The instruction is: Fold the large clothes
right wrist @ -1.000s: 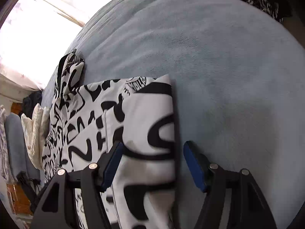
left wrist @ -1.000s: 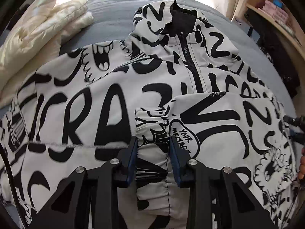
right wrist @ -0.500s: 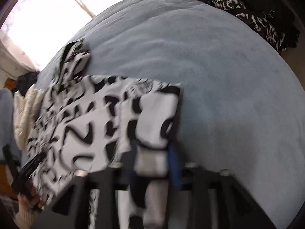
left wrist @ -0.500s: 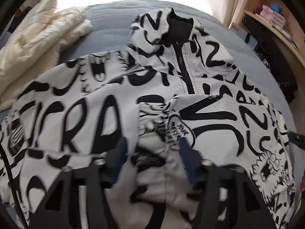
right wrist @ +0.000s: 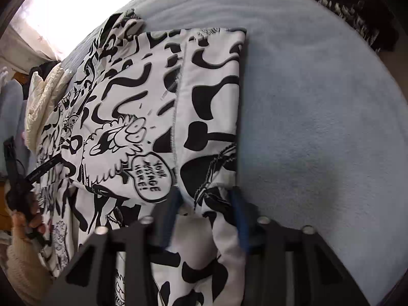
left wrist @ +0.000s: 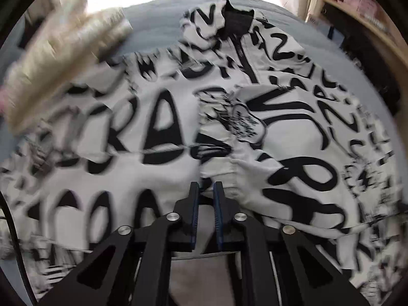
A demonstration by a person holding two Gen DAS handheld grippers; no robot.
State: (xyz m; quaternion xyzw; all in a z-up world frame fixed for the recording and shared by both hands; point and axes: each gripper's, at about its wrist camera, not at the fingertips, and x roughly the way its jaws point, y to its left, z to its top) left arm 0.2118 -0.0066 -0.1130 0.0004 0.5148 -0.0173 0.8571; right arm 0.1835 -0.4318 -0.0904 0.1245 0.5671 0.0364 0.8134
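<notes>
The jacket (left wrist: pixel 163 137), white with black lettering, lies spread over the grey-blue bed (right wrist: pixel 318 107), collar at the far end and one sleeve folded across its front.

Left gripper (left wrist: pixel 205 191): a second ago its jaws straddled the gathered cuff with a clear gap, and half a second ago they stood wider still. Now they are nearly pressed together, pinching a thin fold of the jacket at its near edge. The view is smeared with motion, and the cream quilt (left wrist: pixel 58 58) at the upper left has slid closer.

Right gripper (right wrist: pixel 207 204): a second ago its jaws stood wide over the jacket's right edge, one on cloth and one over bare bed. Now they are closing, with a strip of the jacket's hem between them; blur hides whether the pads press it yet. More of the jacket shows in the right view than before, its folded side edge running straight along the bed. At the left edge of that view a hand (right wrist: pixel 28 219) holds the other gripper's handle.
</notes>
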